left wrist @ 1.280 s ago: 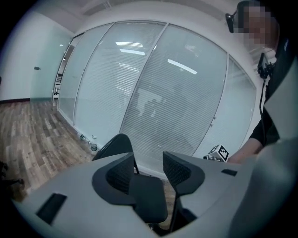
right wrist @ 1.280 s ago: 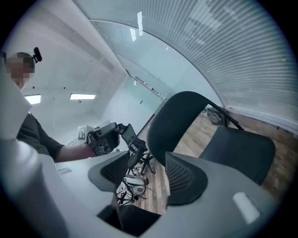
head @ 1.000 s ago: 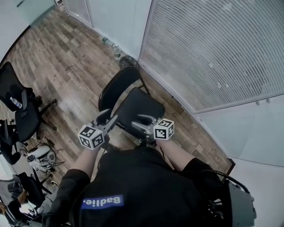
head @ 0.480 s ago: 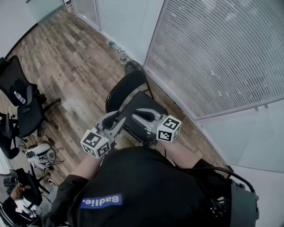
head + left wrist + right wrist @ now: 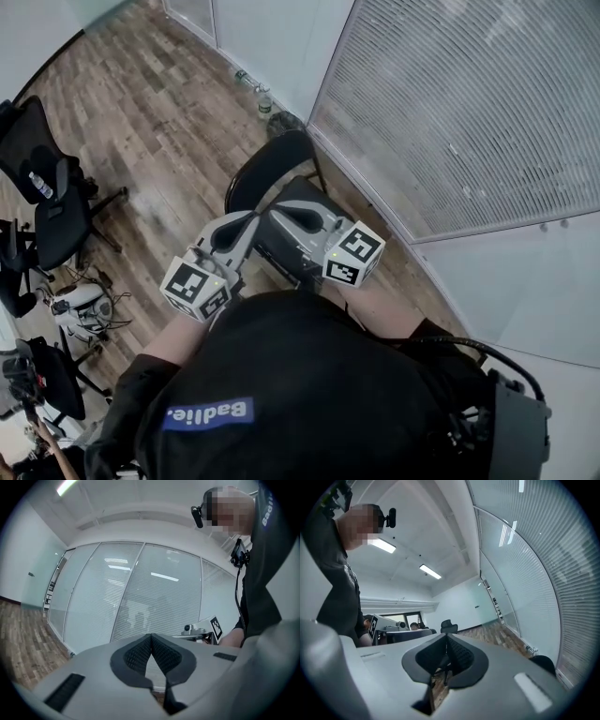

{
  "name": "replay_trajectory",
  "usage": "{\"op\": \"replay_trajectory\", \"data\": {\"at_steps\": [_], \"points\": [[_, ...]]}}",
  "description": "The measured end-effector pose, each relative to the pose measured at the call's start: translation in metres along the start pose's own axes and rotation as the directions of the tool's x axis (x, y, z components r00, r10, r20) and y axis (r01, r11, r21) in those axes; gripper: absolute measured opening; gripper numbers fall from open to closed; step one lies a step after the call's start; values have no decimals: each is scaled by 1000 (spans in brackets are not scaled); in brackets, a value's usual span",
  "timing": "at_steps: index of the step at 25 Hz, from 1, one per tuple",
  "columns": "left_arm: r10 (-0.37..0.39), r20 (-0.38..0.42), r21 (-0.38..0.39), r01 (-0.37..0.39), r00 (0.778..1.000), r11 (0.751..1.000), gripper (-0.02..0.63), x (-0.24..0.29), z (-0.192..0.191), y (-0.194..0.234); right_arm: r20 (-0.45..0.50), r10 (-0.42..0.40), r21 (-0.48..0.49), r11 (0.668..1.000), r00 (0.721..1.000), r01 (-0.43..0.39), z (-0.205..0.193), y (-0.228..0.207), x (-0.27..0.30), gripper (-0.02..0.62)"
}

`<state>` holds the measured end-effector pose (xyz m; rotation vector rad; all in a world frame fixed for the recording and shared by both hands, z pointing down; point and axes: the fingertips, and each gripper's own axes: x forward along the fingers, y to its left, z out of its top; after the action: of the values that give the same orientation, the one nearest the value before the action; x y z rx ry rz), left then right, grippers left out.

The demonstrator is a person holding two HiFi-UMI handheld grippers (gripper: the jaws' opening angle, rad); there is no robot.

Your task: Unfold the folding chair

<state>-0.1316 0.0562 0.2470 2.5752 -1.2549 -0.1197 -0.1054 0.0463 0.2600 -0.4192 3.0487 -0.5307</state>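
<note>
Left gripper (image 5: 246,223): jaws just pressed together, empty, lifted clear.
Right gripper (image 5: 281,212): likewise pressed together, empty, raised.
Chair (image 5: 270,167): below and beyond both tips, seat apparently down.
Meaning: unfolding looks finished.

- The folding chair (image 5: 266,169) stands straight ahead and blocks the way forward low down.
- To its right, the glass wall with blinds (image 5: 469,112) runs close by, leaving only a narrow strip of floor.
- To its left, the wood floor (image 5: 150,141) lies wide and open.
- Farther left, office chairs (image 5: 47,211) and a tangle of cables (image 5: 86,317) crowd the edge.
- Beyond the chair, bottles (image 5: 255,92) and what seems to be a small round bin (image 5: 284,123) sit at the foot of the wall.
</note>
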Motion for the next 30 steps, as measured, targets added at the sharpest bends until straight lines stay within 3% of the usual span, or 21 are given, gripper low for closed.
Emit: {"op": "replay_trajectory", "data": {"at_steps": [11, 30], "points": [[21, -4, 4, -21, 1000, 1000, 6, -12, 2, -9, 23, 19, -84, 996, 1000, -17, 3, 22, -1, 2], [20, -11, -7, -20, 1000, 1000, 6, -24, -7, -12, 6, 3, -64, 998, 1000, -3, -7, 26, -4, 2]]}}
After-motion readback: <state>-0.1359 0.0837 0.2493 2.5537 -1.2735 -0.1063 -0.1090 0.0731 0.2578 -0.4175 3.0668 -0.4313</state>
